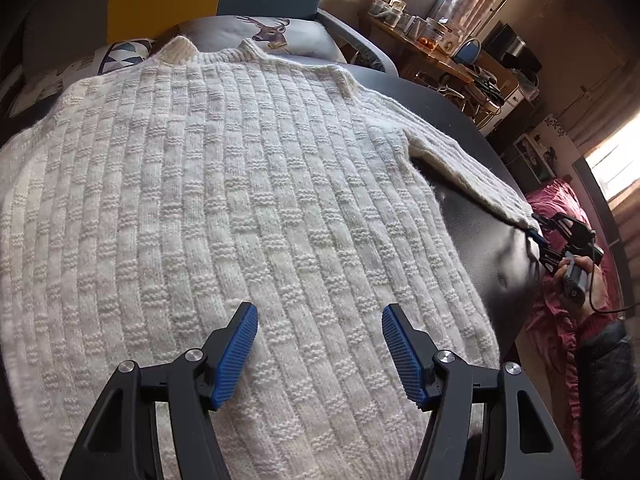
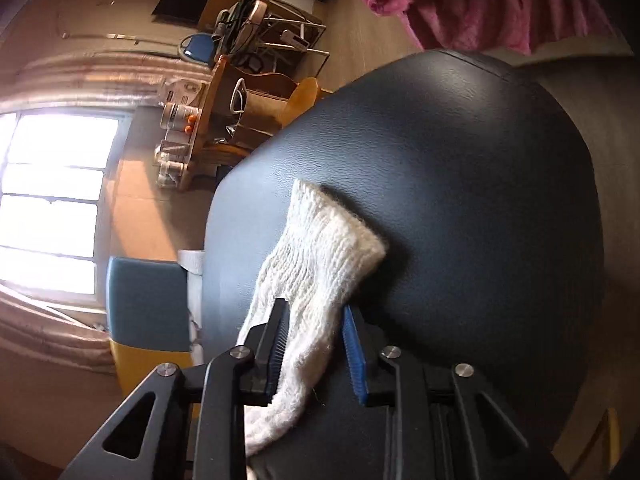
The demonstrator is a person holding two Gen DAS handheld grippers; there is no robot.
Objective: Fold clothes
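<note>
**Cream sweater spread flat, one sleeve cuff pinched**

A dark, rounded leather-like surface (image 2: 460,168) fills most of both views and carries the garment. On it lies a cream, chunky-knit sweater with a basket-weave pattern (image 1: 224,184), spread flat with its ribbed collar at the far edge of the surface and its hem at the near edge. Its one visible sleeve (image 1: 460,160) runs off the body toward the surface's right edge, lying on the dark material with a gap of bare surface between it and the body.

Beyond the collar, just past the far edge of the surface, sits a grey cushion printed with a deer head (image 1: 272,34), with a blue-and-white patterned cushion (image 1: 124,54) beside it. Off the right edge of the surface, a crumpled pink cloth (image 1: 560,216) lies lower down, and a cluttered wooden table (image 1: 436,56) stands farther back.

The left gripper (image 1: 318,350), black with blue ribbed pads, hangs over the sweater's lower body near the hem, its jaws spread wide with nothing between them.

The right gripper (image 2: 314,354), held in a person's hand (image 1: 580,284) at the right edge of the surface, has its jaws drawn in on the ribbed cuff (image 2: 320,264) of the sleeve, the knit bunched between the pads while the cuff end lies on the dark surface.
</note>
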